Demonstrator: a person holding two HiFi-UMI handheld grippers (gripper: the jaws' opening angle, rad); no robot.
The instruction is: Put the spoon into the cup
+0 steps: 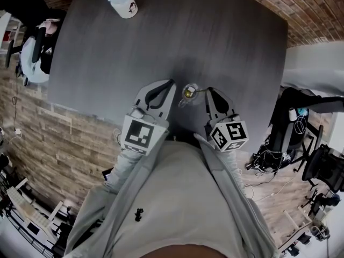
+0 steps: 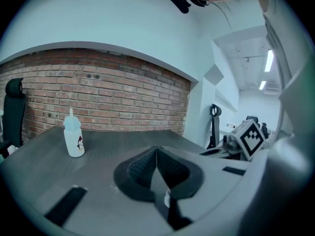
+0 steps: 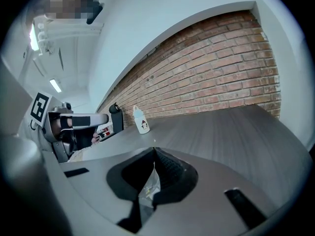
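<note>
The cup (image 1: 189, 92), small and clear with something yellowish inside, stands close to the near edge of the dark grey surface (image 1: 215, 42), between the tips of the two grippers. The right gripper (image 1: 209, 92) sits just right of the cup with its jaws pressed together. A thin pale spoon (image 1: 200, 91) runs from its tip across to the cup's rim, and in the right gripper view a glassy sliver shows pinched between the pads. How far the spoon reaches into the cup cannot be made out. The left gripper (image 1: 171, 83) lies just left of the cup, jaws closed tip to tip and gripping nothing (a small pale speck shows in the gap behind them, too small to name). A white squeeze bottle (image 1: 122, 1) stands upright at the far left of the surface, well apart from both grippers.
</note>
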